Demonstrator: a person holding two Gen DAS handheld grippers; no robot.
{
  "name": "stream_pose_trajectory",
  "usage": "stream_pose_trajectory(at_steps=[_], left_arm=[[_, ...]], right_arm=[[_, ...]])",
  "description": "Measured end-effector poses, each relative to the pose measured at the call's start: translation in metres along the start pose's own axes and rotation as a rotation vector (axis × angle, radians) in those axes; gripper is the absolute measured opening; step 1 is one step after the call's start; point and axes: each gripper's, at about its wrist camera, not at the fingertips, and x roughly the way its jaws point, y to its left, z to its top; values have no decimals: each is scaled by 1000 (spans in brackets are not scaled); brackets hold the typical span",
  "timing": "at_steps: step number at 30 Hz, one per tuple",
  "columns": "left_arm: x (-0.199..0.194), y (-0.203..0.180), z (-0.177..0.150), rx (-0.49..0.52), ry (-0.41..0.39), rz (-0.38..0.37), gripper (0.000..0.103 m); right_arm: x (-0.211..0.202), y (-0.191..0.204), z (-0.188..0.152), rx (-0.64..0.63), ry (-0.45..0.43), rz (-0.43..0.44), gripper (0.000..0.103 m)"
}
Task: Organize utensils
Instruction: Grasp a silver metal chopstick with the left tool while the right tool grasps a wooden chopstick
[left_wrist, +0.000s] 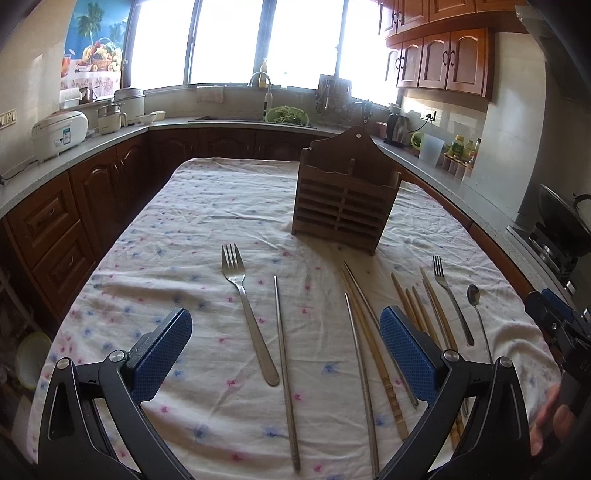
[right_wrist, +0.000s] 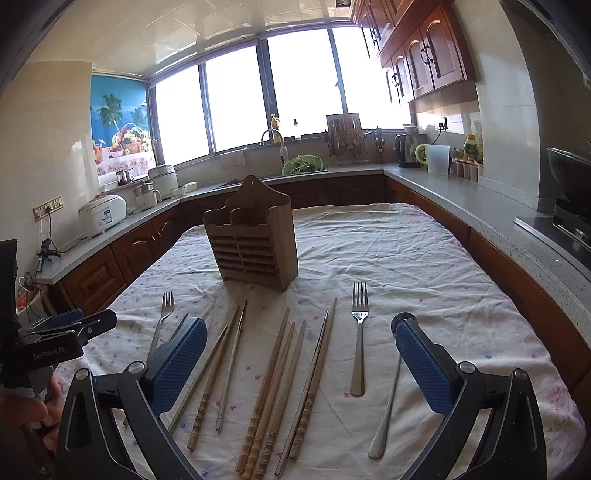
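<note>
Loosely spread on the floral tablecloth (right_wrist: 406, 258) lie forks, metal and bamboo chopsticks (right_wrist: 275, 398) and a spoon (right_wrist: 386, 413), all in front of the upright wooden holder (right_wrist: 253, 240). Left gripper (left_wrist: 286, 354) and right gripper (right_wrist: 301, 362) hover above them, fingers wide apart, empty.

Black linkage arms, silver screws, blue textured fingers (left_wrist: 164, 354)

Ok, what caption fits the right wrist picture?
Open right tool above chopsticks and forks, facing the wooden utensil holder.
</note>
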Motion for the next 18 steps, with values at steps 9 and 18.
stream_pose_trajectory(at_steps=[9, 18], left_arm=[[41, -20, 2, 54, 148, -89, 79], [89, -39, 4, 102, 297, -125, 48]], right_arm=[[41, -12, 1, 47, 155, 48, 50], [106, -11, 2, 80, 332, 99, 25]])
